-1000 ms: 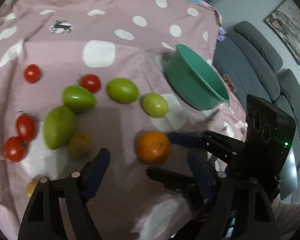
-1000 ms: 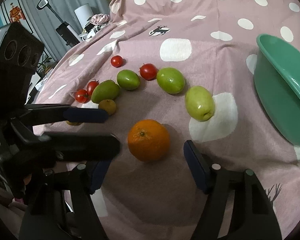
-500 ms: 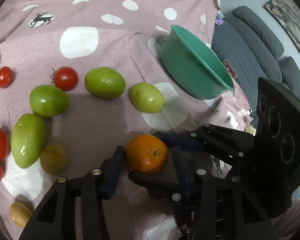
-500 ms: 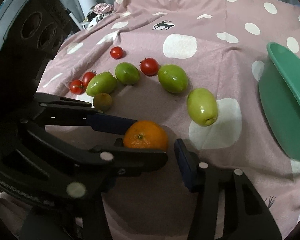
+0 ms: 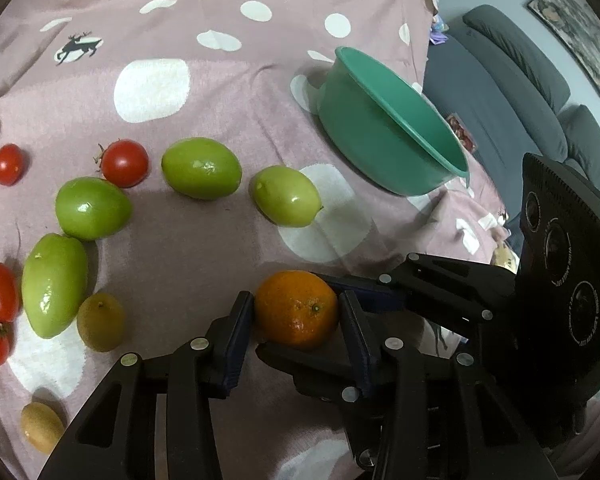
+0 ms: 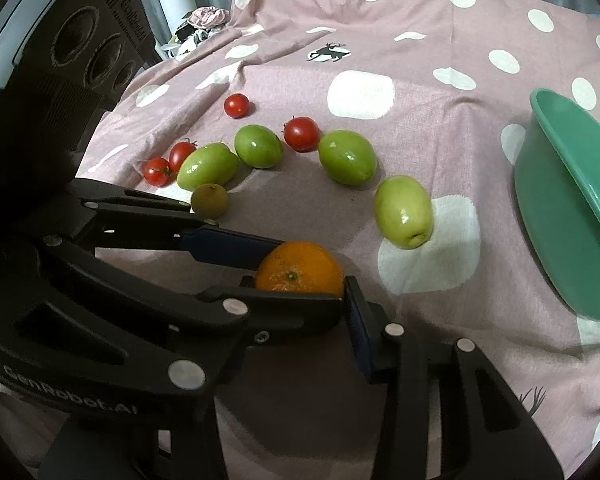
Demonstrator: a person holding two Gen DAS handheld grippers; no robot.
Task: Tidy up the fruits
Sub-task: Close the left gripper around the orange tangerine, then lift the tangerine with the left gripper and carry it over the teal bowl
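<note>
An orange (image 5: 296,308) lies on the pink dotted cloth (image 5: 220,240) near its front edge, with both grippers around it. My left gripper (image 5: 295,314) is shut on it, one pad on its left side and one on its right. My right gripper (image 6: 300,286) comes in crosswise, its jaws closing with the orange (image 6: 300,266) between them. One of its fingers (image 5: 372,290) touches the far side and the other the near side. In the right wrist view the left gripper's arm hides the right gripper's left finger. A green bowl (image 5: 380,132) stands empty at the right.
Several green fruits (image 5: 204,168), red tomatoes (image 5: 124,162) and small brownish fruits (image 5: 100,322) lie in an arc left of the orange. The cloth's edge drops off at the right beside a grey sofa (image 5: 520,92). A black speaker-like box (image 6: 88,48) stands at the far left.
Both grippers went from open to closed around the orange. The left gripper moved in toward it, so it now sits between the left pads.
</note>
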